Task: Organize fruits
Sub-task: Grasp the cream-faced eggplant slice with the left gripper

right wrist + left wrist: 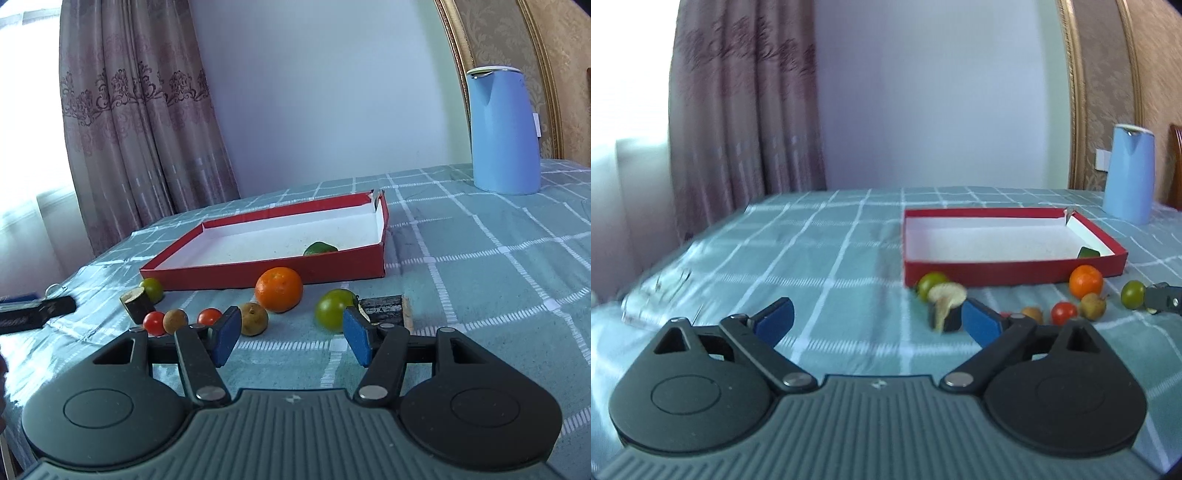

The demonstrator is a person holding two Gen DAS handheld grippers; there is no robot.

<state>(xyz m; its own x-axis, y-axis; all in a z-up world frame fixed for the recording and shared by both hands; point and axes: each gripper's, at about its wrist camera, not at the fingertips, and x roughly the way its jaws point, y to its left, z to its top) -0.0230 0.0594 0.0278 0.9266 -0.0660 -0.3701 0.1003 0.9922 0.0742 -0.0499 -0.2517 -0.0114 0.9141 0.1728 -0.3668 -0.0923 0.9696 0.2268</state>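
Note:
A red box (pixel 1012 267) with a white inside sits on the checked cloth and holds one green fruit (pixel 320 247). In front of it lie an orange (pixel 279 288), green fruits (pixel 332 308) (pixel 153 289), two red tomatoes (pixel 154 322) (pixel 209 316), two brown fruits (pixel 253 318) (pixel 175 320) and a dark cut stump piece (pixel 136 302). My left gripper (pixel 879 319) is open and empty, with the stump piece (pixel 945 306) by its right finger. My right gripper (pixel 290 336) is open and empty, just short of the fruits.
A blue kettle (pixel 502 129) stands at the back right of the table. A dark block (pixel 384 307) lies right of the big green fruit. The left gripper's fingers (pixel 37 310) show at the left of the right wrist view. Curtains hang behind the table's left edge.

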